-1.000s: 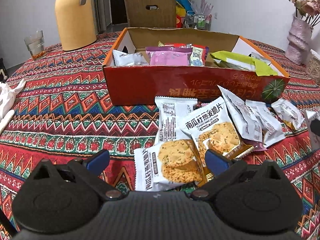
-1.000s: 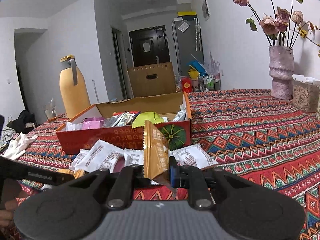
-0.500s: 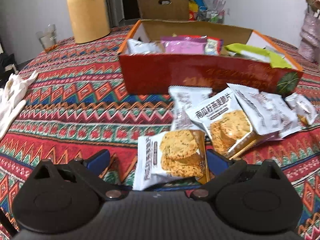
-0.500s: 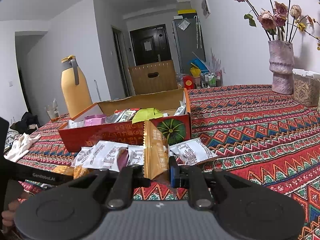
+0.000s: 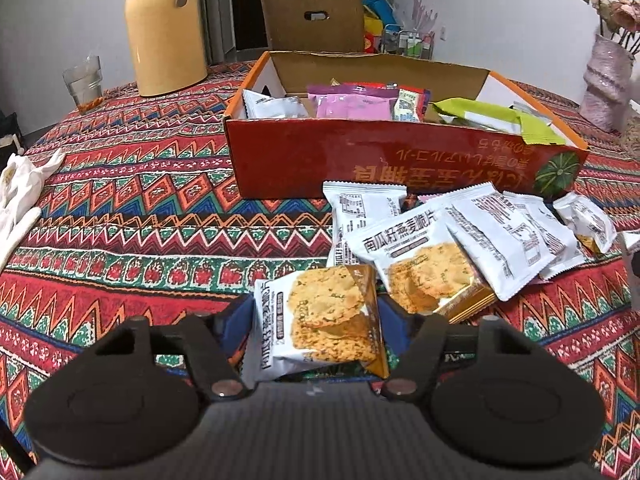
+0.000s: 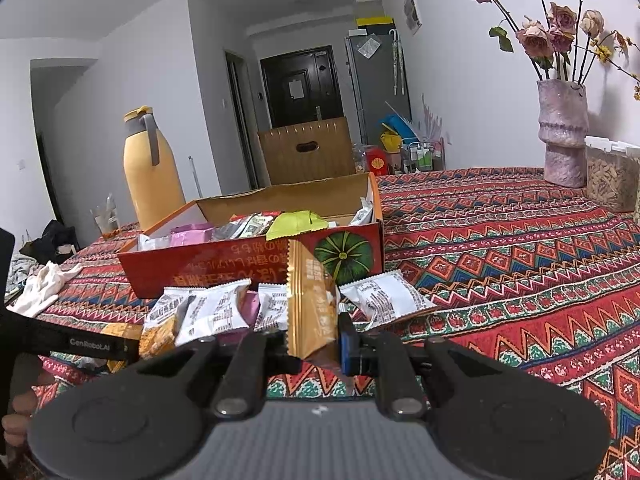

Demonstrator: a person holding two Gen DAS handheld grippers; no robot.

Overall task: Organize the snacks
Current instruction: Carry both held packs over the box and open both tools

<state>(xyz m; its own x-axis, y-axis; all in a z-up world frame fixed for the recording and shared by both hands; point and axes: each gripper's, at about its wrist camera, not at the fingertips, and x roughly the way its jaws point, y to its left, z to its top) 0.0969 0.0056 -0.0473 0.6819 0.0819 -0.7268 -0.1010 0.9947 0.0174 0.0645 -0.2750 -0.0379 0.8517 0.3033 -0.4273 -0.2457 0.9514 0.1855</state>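
Note:
A cookie packet [image 5: 328, 312], white with a photo of oat crisps, lies between the jaws of my left gripper [image 5: 316, 320]. The jaws are closing; the blue pads touch both its edges and the packet buckles upward. Behind it, several loose white packets [image 5: 480, 232] lie heaped against the red cardboard box [image 5: 360, 160], which holds pink, green and white snacks. My right gripper [image 6: 316, 344] is shut on a golden-brown packet [image 6: 310, 292] that stands upright, in front of the box [image 6: 224, 264] and the heap [image 6: 208, 312].
On the patterned tablecloth stand a yellow thermos [image 5: 164, 28] and a glass [image 5: 84, 84] at the back left; a white cloth [image 5: 20, 184] lies at the left edge. A pink vase [image 6: 562, 132] and a clear container [image 6: 612, 176] stand far right. A person's hand [image 6: 20, 412] shows low left.
The left jaws have come in from wide open onto the cookie packet, which now bulges up between them. The right gripper keeps still with its golden packet.

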